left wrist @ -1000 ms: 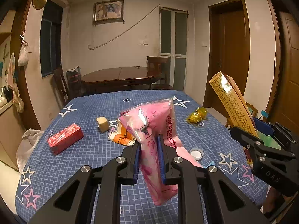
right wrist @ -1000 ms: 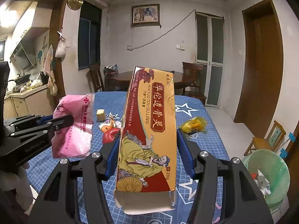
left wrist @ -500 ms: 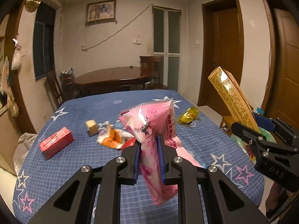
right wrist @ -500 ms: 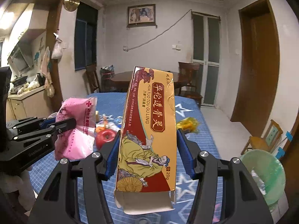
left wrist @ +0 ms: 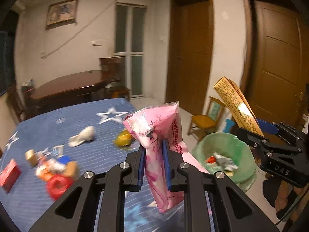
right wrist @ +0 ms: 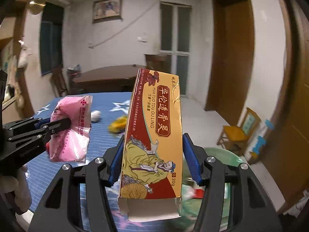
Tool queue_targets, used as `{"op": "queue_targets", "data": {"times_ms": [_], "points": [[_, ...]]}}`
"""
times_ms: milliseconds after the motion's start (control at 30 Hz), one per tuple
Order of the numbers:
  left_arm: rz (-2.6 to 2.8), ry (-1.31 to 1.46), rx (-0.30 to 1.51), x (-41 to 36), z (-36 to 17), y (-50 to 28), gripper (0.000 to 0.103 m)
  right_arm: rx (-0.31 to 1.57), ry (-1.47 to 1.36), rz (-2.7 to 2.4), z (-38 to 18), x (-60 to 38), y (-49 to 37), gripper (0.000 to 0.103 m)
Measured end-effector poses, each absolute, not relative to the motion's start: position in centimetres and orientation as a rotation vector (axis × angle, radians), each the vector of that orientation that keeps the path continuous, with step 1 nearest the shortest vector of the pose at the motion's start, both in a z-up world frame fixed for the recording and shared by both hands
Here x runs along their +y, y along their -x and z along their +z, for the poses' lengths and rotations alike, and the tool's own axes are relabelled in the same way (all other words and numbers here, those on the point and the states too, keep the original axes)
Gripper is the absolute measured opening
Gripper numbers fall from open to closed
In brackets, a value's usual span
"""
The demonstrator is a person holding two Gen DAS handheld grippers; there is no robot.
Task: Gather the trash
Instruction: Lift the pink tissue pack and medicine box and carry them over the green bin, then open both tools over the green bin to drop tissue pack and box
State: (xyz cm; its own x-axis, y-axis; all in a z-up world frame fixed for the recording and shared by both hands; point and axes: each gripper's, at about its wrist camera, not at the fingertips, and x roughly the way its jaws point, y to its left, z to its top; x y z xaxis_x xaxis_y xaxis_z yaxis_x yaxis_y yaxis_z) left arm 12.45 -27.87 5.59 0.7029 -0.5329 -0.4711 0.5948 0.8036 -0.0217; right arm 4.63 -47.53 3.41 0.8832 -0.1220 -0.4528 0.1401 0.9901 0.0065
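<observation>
Left claw [left wrist: 153,162]: clenched on a pink plastic bag [left wrist: 160,135], blue pads pinching its crumpled middle; the bag's top stands above the fingers and its bottom hangs below them
Right claw [right wrist: 152,159]: grasping a tall red-and-yellow carton [right wrist: 154,135] by its two long sides, upright, its open bottom flap toward the camera
Pink plastic bag: in the air over the near edge of the worktop [left wrist: 81,119]; in the right view it shows to the left of the carton
Carton in left view: tilted, held above the bin [left wrist: 237,166] to the right
Bin: green-lined, on the floor beside the worktop, with some scraps inside
Worktop: blue star-patterned cloth, carrying a red box [left wrist: 8,173], a red round thing [left wrist: 58,184], an orange wrapper, a white crumpled scrap [left wrist: 83,138] and a yellow wrapper [left wrist: 122,138], all blurred
Behind the bin: a small yellow chair [left wrist: 206,119]
</observation>
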Motion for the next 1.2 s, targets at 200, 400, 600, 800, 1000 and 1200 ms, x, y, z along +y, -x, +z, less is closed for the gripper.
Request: {"op": "queue_targets", "data": {"times_ms": [200,400,600,800,1000,1200], "points": [[-0.760,-0.168,0.546,-36.9,4.6,-13.8,0.018,0.559,-0.081,-0.213,2.4,-53.9,-4.4,0.054],[-0.840,-0.196,0.638,-43.8,1.3,-15.0,0.019,0.667,-0.163,-0.250,-0.4,-59.9,-5.0,0.054],[-0.860,-0.237,0.724,-48.7,-2.8,-16.4,0.019,0.747,-0.215,-0.256,-3.6,-62.9,-6.2,0.054],[-0.853,-0.249,0.778,-50.4,-6.2,-18.0,0.019,0.784,-0.245,-0.252,-5.7,-64.5,-6.8,0.054],[-0.857,-0.247,0.788,-51.2,-7.3,-18.3,0.020,0.791,-0.251,-0.247,-6.1,-65.5,-7.3,0.055],[-0.863,-0.236,0.777,-51.4,-6.9,-18.5,0.020,0.786,-0.246,-0.248,-6.2,-65.8,-7.3,0.055]]}}
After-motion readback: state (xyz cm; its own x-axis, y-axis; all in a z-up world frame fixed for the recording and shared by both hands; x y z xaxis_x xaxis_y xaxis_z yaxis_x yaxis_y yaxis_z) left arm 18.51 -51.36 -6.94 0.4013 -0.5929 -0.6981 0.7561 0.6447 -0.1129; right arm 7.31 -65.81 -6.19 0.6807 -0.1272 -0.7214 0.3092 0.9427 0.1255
